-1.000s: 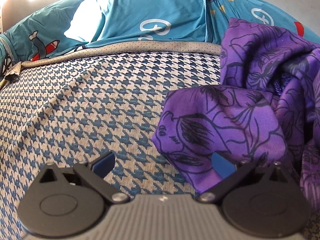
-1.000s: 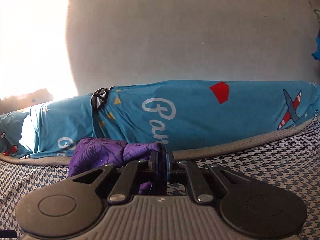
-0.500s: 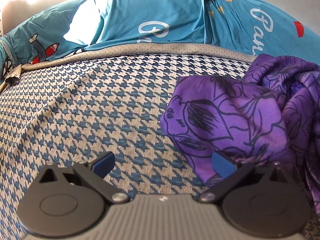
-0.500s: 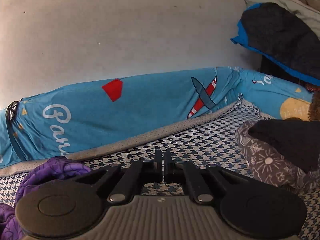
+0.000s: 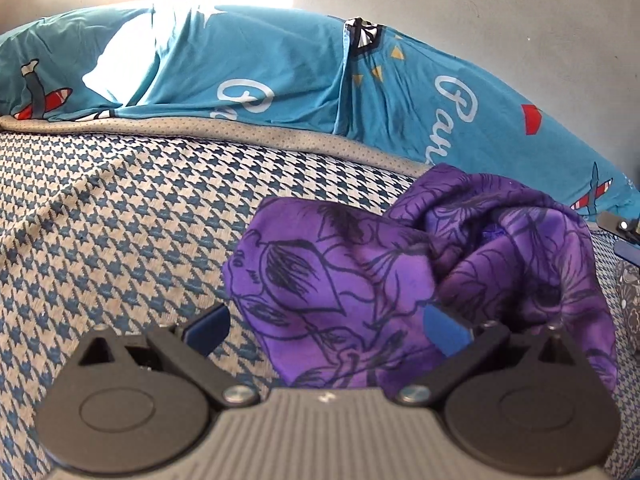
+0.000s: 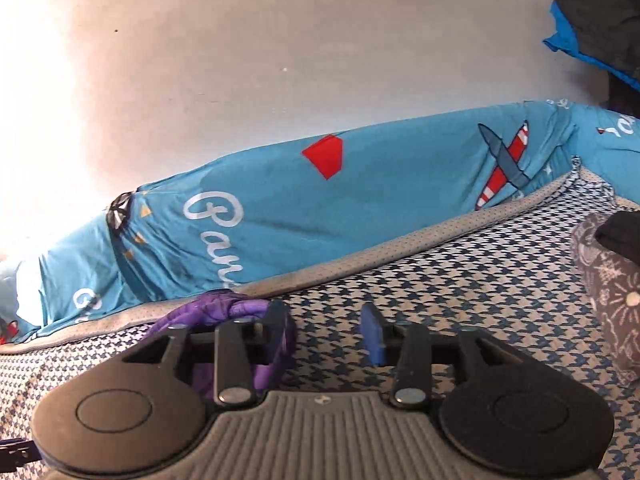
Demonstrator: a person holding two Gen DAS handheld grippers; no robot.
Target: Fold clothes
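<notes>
Where the houndstooth bed cover [image 5: 120,216] meets the wall, a long blue printed bolster [image 5: 280,76] runs along its far edge, and the crumpled purple floral garment [image 5: 420,272] lies on the cover just short of that edge. At the cover's right side sits a grey patterned cloth bundle [image 6: 612,304]. Hovering over the garment's near corner, the left gripper [image 5: 326,326] has its jaws spread wide, pinching nothing. Beside the garment, the right gripper [image 6: 326,330] has its jaws opening, only houndstooth showing between them; purple fabric lies against its left finger [image 6: 276,320].
</notes>
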